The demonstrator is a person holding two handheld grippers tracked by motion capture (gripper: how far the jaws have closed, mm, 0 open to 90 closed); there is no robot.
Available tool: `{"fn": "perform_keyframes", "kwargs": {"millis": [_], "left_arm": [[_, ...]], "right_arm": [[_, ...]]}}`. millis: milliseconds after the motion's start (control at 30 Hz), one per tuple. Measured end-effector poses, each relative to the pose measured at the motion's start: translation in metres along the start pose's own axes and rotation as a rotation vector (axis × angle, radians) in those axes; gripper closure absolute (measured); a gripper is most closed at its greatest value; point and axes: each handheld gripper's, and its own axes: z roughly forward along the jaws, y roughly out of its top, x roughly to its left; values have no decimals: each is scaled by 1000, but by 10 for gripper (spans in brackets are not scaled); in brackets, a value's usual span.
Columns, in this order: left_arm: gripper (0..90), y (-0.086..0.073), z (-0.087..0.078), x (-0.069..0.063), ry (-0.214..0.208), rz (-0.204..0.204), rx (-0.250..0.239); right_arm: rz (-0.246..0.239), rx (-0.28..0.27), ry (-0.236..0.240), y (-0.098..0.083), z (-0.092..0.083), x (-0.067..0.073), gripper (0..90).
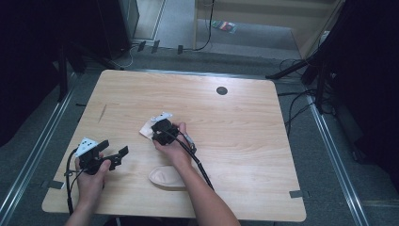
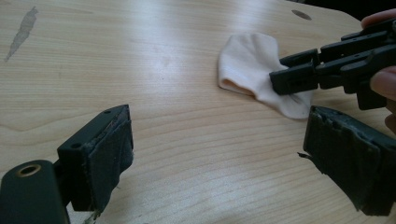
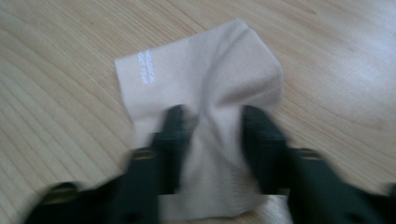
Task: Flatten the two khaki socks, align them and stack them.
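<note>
R gripper pinching fold of pale sock lying mid-counter, jaws narrowing on fabric; squeeze fully before lifting. L gripper waiting wide, holding nothing.

1. table: bare wood across the far half and the whole right side; open passage there
2. dark round grommet: flush with the far middle of the top, no hindrance
3. pale sock: left of centre, under the right gripper, whose jaws pinch a fold; blocks that patch
4. second sock: near edge, just beside the right forearm
5. left gripper: near-left corner, jaws wide apart, bare wood between it and the pale sock
6. dark stain: left side, flat
</note>
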Motion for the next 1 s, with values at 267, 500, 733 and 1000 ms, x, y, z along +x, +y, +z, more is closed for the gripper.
{"fn": "perform_keyframes", "kwargs": {"millis": [267, 500, 733, 1000], "left_arm": [[84, 0, 0, -1, 0, 8, 10], [137, 2, 1, -10, -35, 37, 19], [136, 2, 1, -11, -43, 49, 15], [136, 2, 1, -13, -46, 59, 8]], "right_arm": [[-48, -30, 44, 6, -27, 3, 821], [-50, -109, 72, 5, -88, -9, 819], [-88, -97, 84, -27, -116, -39, 819], [-132, -35, 90, -70, -109, -69, 819]]}}
